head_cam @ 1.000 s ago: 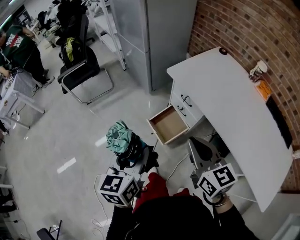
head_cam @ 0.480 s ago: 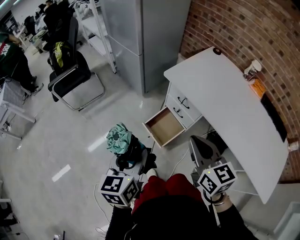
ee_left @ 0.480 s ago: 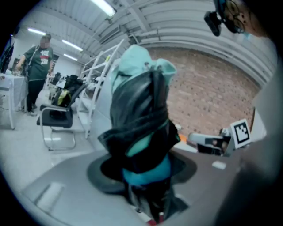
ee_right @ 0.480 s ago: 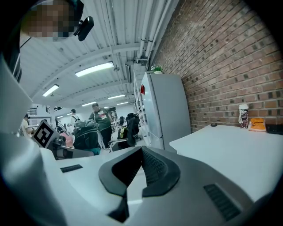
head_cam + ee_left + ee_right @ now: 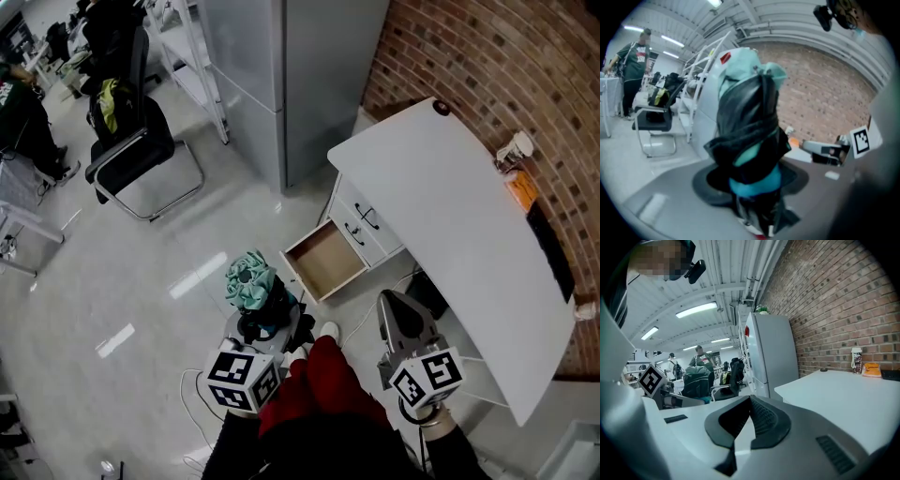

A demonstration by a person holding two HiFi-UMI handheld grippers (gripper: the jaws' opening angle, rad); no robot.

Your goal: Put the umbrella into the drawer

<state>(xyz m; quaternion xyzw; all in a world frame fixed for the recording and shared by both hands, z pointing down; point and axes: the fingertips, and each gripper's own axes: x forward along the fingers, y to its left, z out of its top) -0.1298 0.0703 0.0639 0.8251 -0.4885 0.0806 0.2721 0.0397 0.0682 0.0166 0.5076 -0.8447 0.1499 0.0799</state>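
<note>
Umbrella (image 5: 251,284), folded, teal and black, is clamped in the left gripper (image 5: 265,323), near the open drawer (image 5: 324,259) at the desk's (image 5: 450,216) front edge; right gripper (image 5: 397,319) is clenched on nothing.

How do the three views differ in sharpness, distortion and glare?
Head view: sharp, lamp reflections streak the glossy floor, and the white desk looks bowed by the wide lens. Left gripper view: heavy fisheye with dark corners, the folded umbrella close up and soft. Right gripper view: same fisheye, ceiling lamps bright, brick wall crisp.
</note>
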